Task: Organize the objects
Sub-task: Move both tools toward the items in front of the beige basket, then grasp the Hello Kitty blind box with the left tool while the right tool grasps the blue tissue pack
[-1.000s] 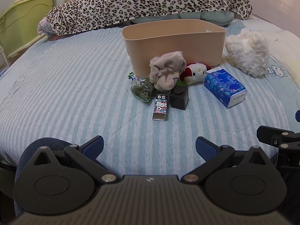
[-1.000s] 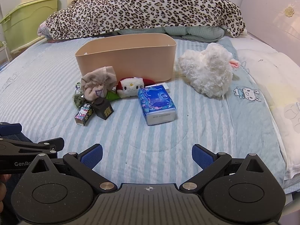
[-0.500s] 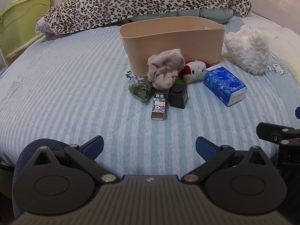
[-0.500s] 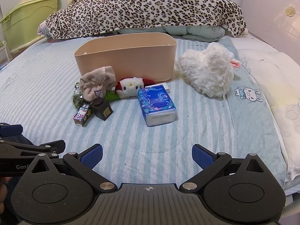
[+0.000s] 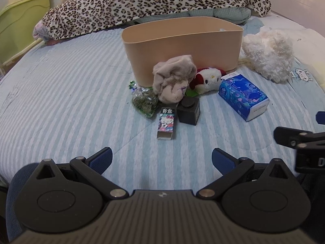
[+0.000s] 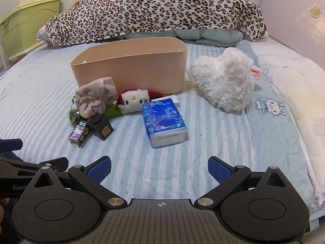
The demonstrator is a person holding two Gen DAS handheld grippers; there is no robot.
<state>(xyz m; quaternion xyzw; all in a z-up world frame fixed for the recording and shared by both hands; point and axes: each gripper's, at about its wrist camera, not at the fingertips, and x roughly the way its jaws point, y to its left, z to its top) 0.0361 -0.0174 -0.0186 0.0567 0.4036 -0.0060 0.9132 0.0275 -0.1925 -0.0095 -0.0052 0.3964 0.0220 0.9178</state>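
Observation:
A beige oval bin (image 5: 182, 46) (image 6: 130, 67) stands on the striped bed. In front of it lie a crumpled beige cloth (image 5: 172, 81) (image 6: 95, 95), a Hello Kitty plush (image 5: 209, 78) (image 6: 134, 100), a bag of green herbs (image 5: 144, 101), a small Hello Kitty box (image 5: 166, 123) (image 6: 79, 134), a black cube bottle (image 5: 189, 110) (image 6: 101, 129) and a blue tissue pack (image 5: 243, 97) (image 6: 164, 122). My left gripper (image 5: 161, 158) and right gripper (image 6: 159, 166) are both open and empty, low over the bed's near edge, short of the objects.
A white fluffy plush (image 5: 268, 55) (image 6: 223, 81) lies right of the bin. A leopard-print blanket (image 6: 154, 10) is heaped behind it. A green plastic crate (image 6: 26, 28) stands at the far left. A pillow (image 6: 294, 77) lies along the right edge.
Both grippers have crept slightly forward toward the objects and remain open. Nothing on the bed has moved.

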